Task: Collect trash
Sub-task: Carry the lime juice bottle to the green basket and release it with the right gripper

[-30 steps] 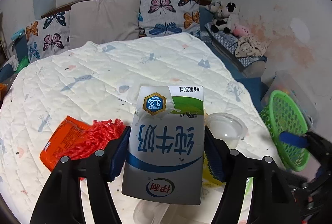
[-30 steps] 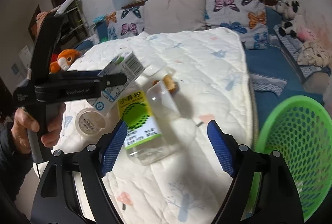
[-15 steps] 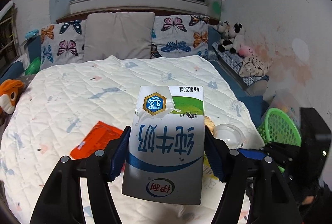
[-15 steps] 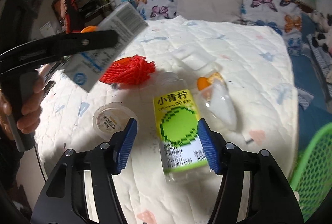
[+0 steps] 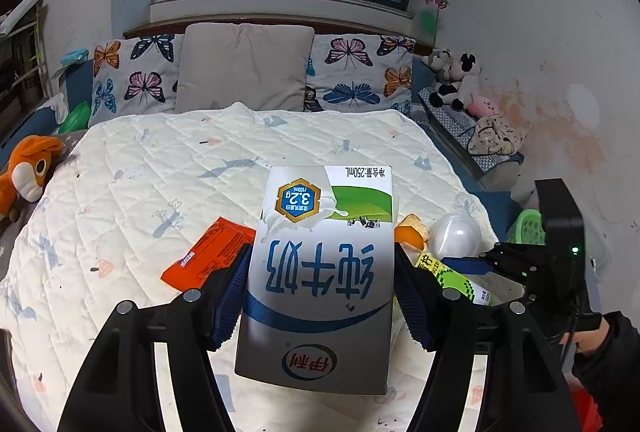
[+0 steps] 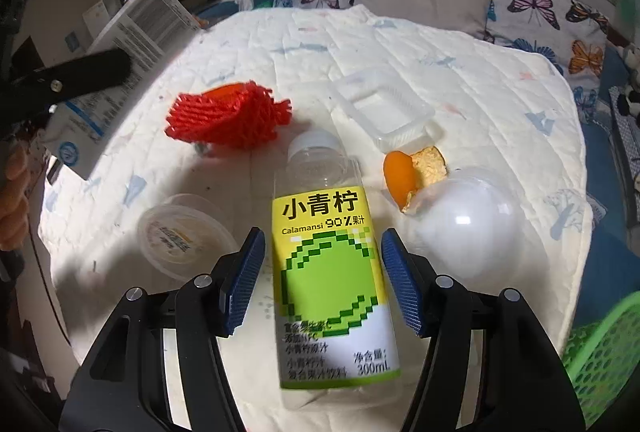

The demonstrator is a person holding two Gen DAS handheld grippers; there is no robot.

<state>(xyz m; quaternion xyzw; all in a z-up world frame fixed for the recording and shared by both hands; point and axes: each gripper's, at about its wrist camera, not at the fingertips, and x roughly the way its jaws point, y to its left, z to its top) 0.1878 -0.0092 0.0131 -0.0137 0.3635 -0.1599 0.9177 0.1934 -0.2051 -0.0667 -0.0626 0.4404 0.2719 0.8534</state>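
Observation:
My left gripper (image 5: 322, 296) is shut on a white and blue milk carton (image 5: 320, 272) and holds it above the bed; the carton also shows in the right wrist view (image 6: 120, 44). My right gripper (image 6: 323, 282) is open, its pads on either side of a clear juice bottle with a yellow-green label (image 6: 328, 256) that lies on the white quilt (image 6: 480, 80); a small gap shows at each pad. Around the bottle lie a red foam net (image 6: 228, 116), a round lidded cup (image 6: 180, 236), a clear tray (image 6: 384, 108), orange peel (image 6: 404, 176) and a clear dome lid (image 6: 468, 220).
A green mesh basket (image 6: 600, 352) stands off the bed's right corner, also in the left wrist view (image 5: 528, 228). An orange wrapper (image 5: 208, 256) lies on the quilt. Pillows (image 5: 244, 68) and soft toys (image 5: 456, 80) are at the far end. An orange plush (image 5: 28, 172) lies left.
My right gripper has moved down and forward over the juice bottle, which now lies between its pads. My left gripper has lifted the milk carton higher, away from the quilt.

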